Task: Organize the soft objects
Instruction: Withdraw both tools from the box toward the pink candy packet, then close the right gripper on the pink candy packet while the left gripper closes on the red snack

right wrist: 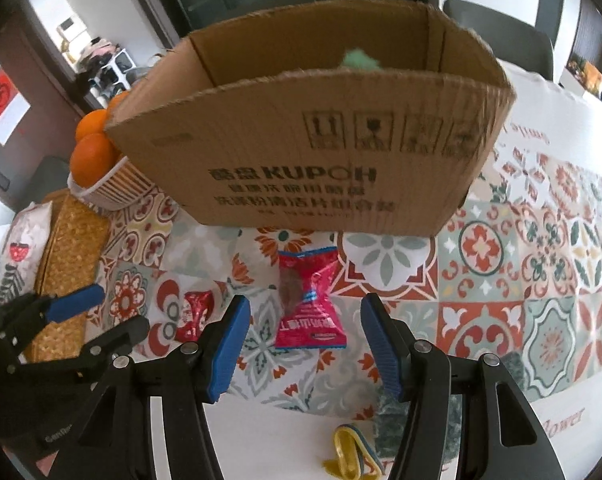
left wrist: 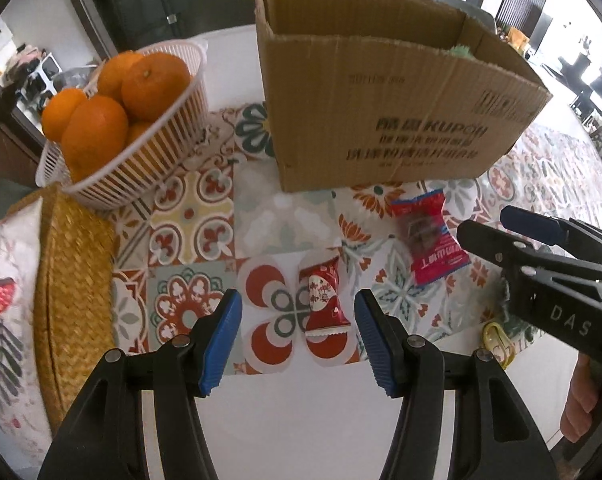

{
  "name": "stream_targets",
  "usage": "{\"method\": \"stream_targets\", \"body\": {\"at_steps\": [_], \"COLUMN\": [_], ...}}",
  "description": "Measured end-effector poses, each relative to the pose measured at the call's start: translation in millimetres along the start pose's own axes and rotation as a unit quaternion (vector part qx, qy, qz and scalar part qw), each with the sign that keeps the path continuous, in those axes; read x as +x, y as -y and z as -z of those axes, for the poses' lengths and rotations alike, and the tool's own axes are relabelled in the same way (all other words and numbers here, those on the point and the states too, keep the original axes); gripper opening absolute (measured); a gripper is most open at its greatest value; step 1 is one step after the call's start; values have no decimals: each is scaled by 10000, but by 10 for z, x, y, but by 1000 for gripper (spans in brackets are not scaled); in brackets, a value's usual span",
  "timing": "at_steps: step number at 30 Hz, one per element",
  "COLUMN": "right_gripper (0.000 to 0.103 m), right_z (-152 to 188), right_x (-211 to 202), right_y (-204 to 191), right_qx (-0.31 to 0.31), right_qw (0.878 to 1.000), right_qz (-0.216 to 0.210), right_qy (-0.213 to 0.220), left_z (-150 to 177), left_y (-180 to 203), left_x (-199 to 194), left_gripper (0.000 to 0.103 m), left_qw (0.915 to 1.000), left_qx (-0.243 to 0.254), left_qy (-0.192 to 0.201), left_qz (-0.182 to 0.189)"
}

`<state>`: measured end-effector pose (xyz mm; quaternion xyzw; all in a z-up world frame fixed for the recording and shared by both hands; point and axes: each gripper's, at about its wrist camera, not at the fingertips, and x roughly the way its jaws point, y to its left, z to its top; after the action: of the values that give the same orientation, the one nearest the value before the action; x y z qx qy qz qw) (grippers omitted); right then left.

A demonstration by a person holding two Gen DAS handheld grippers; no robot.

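Here both grippers hover over the patterned tablecloth (left wrist: 205,208) just in front of the cardboard box (left wrist: 381,120), which serves as the collecting bin (something pale green and fuzzy (right wrist: 359,60) already shows over its near wall). The left gripper (left wrist: 299,340) has its jaws spread wide and empty, framing a small red candy packet (left wrist: 325,300) that lies flat on the cloth in front of the box, toward its left end. The right gripper (right wrist: 305,344) is likewise released, its blue pads either side of a pink-red snack pouch (right wrist: 309,300) lying nearer the box's front wall. A dark green knitted thing (right wrist: 389,420) and a yellow band (right wrist: 349,452) rest further out from the box, under the right gripper. To the left of the box stand a white basket of oranges (left wrist: 141,160) and a woven straw box (left wrist: 73,280). The step in hand appears to be lining up for a pick, each tool over its own packet. Next, I judge, each gripper must drop until the pads straddle its packet, close gently so the soft wrapper is pinched rather than skidded away, then lift clear of the box's front wall before releasing inside.
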<state>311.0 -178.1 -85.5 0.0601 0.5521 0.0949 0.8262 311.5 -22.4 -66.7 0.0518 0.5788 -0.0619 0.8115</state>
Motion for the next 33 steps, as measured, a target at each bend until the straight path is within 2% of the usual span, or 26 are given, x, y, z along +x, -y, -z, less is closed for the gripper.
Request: {"method": "stream_targets", "body": {"at_steps": [17,28,33], "right_gripper": [59,59,59], "right_z": [23,-21,-27], "right_x": [288,506,609], "right_y": [15,-68,-43], "right_qx": [113,57,60], "right_qw": [9996,9994,9990], "right_qz": [-198,-99,-22], "right_qy": [-171,-339,-445], "left_z": [88,27,-20], "left_y": [-11,-72,-65], "left_x": [343,548,630], "left_gripper": [57,57,53], "left_qw": [9986,9969,9967], "left_qx": [-274,-432,-454], "left_qy": [-262,-429,-455], "left_qz": [371,503,498]}}
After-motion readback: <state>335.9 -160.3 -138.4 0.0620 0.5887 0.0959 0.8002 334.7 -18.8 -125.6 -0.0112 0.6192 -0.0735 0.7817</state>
